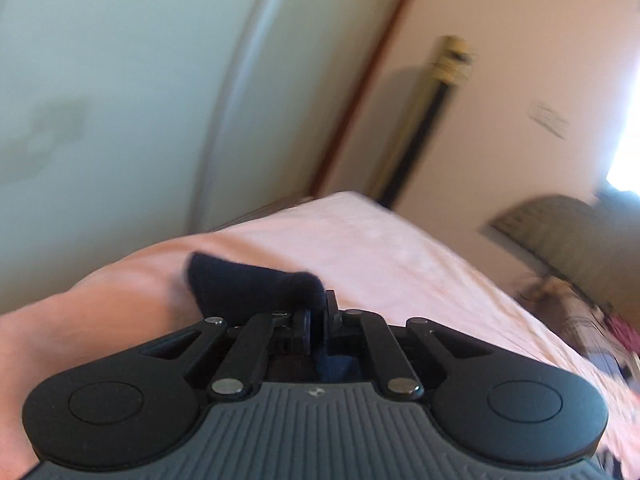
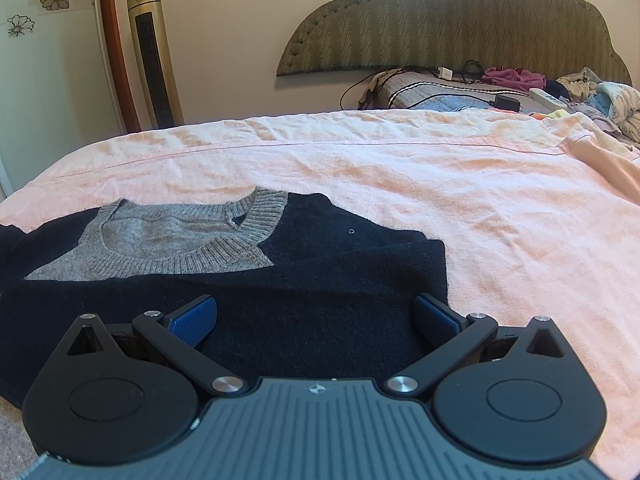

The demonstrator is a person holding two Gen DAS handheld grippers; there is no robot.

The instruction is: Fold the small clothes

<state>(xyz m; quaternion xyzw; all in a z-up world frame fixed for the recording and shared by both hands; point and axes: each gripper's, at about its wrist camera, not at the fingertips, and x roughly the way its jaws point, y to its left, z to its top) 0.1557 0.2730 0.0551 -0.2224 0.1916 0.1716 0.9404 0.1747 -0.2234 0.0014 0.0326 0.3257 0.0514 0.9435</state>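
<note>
Sweater (image 2: 224, 280) cut off left; headboard (image 1: 560, 232) blurred

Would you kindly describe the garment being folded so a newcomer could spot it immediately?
Start at the wide bed under the pink sheet. Near its front left lies a flat knitted sweater, directly ahead of the open right gripper. It is the only navy piece with a grey ribbed collar, unlike the pale, crumpled clothes pile by the headboard.

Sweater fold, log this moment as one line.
left gripper: shut on sweater | right gripper: open over sweater | sweater: on pink sheet
</note>
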